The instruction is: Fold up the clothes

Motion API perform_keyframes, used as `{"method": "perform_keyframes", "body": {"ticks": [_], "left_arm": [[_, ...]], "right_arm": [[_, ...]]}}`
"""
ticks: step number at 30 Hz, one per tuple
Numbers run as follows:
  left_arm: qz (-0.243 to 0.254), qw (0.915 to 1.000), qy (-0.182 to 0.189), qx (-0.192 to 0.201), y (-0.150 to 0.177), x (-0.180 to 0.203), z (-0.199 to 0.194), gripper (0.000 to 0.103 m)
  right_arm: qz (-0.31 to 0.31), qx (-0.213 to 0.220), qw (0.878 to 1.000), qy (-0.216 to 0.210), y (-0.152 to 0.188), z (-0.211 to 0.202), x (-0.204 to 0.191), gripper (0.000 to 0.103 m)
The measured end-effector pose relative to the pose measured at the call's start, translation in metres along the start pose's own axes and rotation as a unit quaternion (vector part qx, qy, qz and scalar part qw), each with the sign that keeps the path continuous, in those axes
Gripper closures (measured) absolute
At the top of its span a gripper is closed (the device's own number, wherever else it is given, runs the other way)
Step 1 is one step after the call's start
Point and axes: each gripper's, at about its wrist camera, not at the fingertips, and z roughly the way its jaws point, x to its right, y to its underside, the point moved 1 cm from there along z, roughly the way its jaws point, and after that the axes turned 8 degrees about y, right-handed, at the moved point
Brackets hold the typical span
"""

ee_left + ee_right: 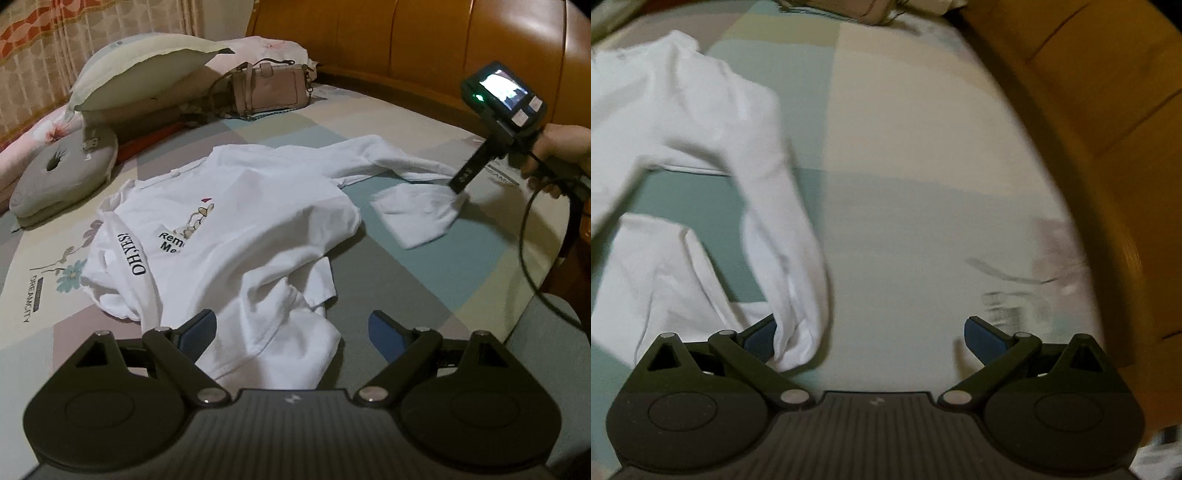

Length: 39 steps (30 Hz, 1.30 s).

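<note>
White shirt [236, 236] lies crumpled across the middle of the bed [424, 280], its printed front facing up, with "OH YES!" readable on a band near the collar side and part of a cartoon graphic showing on the chest. 1 long sleeve [391, 162] stretches away toward the wooden headboard [406, 40], and its cuff end doubles back into a flat white flap on the patchwork sheet. Your left tool [291, 332] hovers low over the near hem of the shirt with its 2 blue-padded fingers [197, 334] spread wide and nothing between them; the cloth lies beneath and between them, ungripped. Your right tool [458, 186] shows in the left wrist view with its tip down at the fold of that sleeve, your hand [557, 155] around its handle and a cable trailing off the bed edge. In the right wrist view, which is blurred by motion, the right tool [871, 332] has its fingers spread apart too, the sleeve [798, 295] draped against the inner face of the left finger only, so it is released rather than clamped. Behind the shirt, near the curtain, sit a cream pillow [147, 70], a grey round cushion [62, 173] and a pink handbag [271, 88], all well apart from the shirt.
</note>
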Motion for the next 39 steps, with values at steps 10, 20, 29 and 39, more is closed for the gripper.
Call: {"method": "perform_keyframes", "body": {"ticks": [10,20,29,39], "left_arm": [[0.005,1.0000,0.008,0.001,-0.006,0.006,0.000,0.013],[0.013,0.9998,0.010,-0.010,-0.014,0.011,0.014,0.013],[0.017,0.9995,0.012,-0.026,-0.017,0.011,0.027,0.013],[0.031,0.9989,0.023,-0.028,-0.023,0.029,0.033,0.013]], "right_arm": [[0.056,-0.010,0.998,-0.029,-0.004,0.008,0.014,0.000],[0.082,-0.019,0.996,-0.026,-0.021,0.046,0.057,0.000],[0.152,-0.033,0.987,-0.031,-0.045,0.084,0.093,0.000],[0.145,0.007,0.982,-0.121,-0.024,0.030,0.046,0.000]]}}
